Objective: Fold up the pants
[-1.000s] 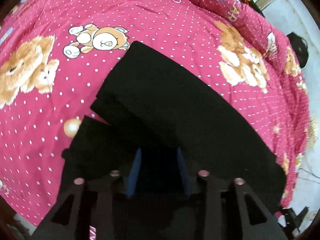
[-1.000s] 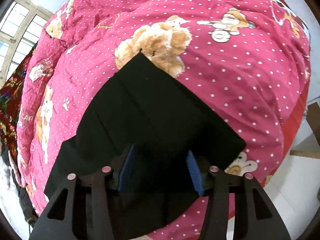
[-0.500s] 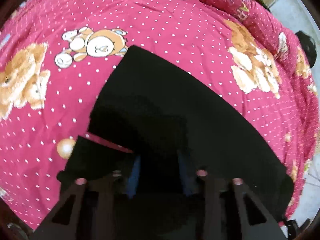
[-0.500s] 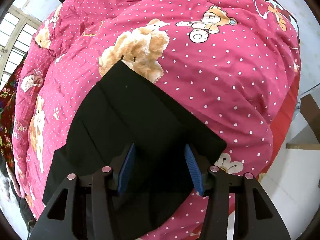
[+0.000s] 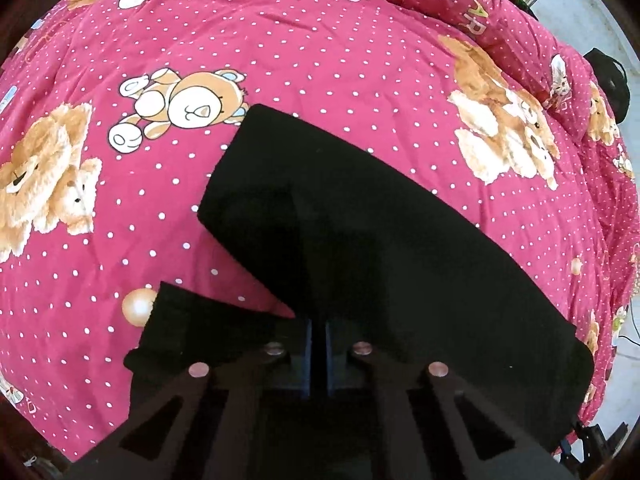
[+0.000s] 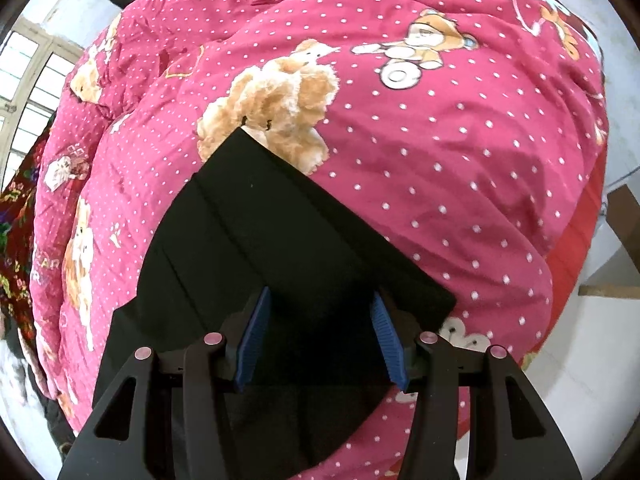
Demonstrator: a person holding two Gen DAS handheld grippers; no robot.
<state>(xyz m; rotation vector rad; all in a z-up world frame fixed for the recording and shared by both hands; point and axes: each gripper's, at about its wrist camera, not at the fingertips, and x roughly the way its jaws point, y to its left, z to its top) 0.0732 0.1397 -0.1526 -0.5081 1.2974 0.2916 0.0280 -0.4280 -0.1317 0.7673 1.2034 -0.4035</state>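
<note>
The black pants [image 5: 380, 240] lie flat on a bed with a pink blanket [image 5: 320, 40] that has white dots and teddy bears. The left tongs [image 5: 318, 328] point down at the near edge of the pants and are pinched tight on the black cloth, with the blue pads almost touching. The right tongs [image 6: 320, 328] are slowly closing, still wide apart. The pants lie between and under their blue pads [image 6: 253, 344], not squeezed.
</note>
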